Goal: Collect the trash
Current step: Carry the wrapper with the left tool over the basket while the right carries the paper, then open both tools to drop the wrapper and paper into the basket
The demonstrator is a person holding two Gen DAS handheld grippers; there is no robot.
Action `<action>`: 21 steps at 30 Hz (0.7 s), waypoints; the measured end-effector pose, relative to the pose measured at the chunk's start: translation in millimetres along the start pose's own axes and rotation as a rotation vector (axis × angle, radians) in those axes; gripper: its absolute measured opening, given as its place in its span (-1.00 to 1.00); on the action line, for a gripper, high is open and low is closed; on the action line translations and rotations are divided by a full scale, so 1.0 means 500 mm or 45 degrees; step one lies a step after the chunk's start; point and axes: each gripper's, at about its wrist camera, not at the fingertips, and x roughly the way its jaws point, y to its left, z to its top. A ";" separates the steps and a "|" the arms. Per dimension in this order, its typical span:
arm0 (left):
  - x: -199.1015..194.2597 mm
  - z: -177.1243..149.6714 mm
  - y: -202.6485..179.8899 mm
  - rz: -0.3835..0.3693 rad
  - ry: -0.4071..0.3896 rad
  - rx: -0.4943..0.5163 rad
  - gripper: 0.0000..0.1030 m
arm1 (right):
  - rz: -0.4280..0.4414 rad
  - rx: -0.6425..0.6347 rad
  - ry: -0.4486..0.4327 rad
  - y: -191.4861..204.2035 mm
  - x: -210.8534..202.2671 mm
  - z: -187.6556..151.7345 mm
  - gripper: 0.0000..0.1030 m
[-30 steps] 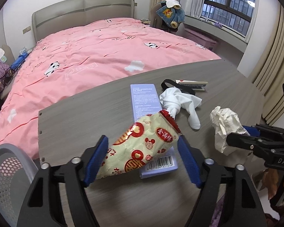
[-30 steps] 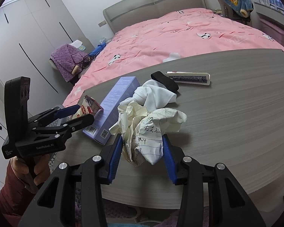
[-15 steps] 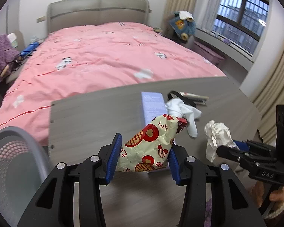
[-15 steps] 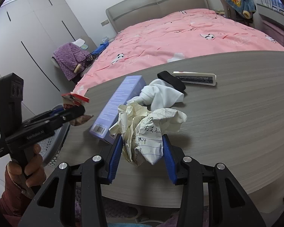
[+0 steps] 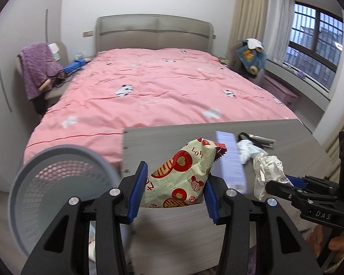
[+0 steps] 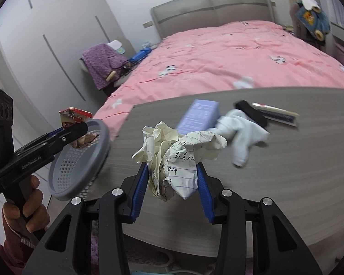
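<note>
My left gripper (image 5: 175, 189) is shut on a cream and red snack wrapper (image 5: 183, 174), held above the table's left front corner, right of a grey mesh waste basket (image 5: 57, 190). In the right wrist view the left gripper (image 6: 78, 135) holds the wrapper (image 6: 72, 116) over the basket's rim (image 6: 84, 160). My right gripper (image 6: 173, 181) is shut on a crumpled sheet of lined paper (image 6: 176, 153), held above the table's front edge. That paper also shows in the left wrist view (image 5: 266, 169).
On the grey wooden table (image 6: 286, 160) lie a lilac box (image 6: 199, 116), a white cloth (image 6: 243, 130), a black band (image 6: 252, 111) and a flat case (image 6: 277, 114). A pink bed (image 5: 162, 96) stands behind the table. The basket stands on the floor left of the table.
My left gripper closed on the wrapper, lifted it off the lilac box and carried it left toward the basket. My right gripper rose slightly, still holding the paper.
</note>
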 end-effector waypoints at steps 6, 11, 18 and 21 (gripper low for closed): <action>-0.028 -0.029 0.072 0.130 -0.004 -0.071 -0.13 | 0.075 -0.070 0.029 0.083 0.043 0.010 -0.20; -0.044 -0.052 0.135 0.253 0.008 -0.130 -0.13 | 0.132 -0.140 0.064 0.150 0.084 0.016 -0.20; -0.061 -0.077 0.210 0.366 0.028 -0.214 -0.13 | 0.208 -0.224 0.108 0.237 0.140 0.027 -0.20; -0.066 -0.081 0.233 0.408 0.029 -0.240 -0.13 | 0.240 -0.257 0.119 0.271 0.162 0.033 -0.20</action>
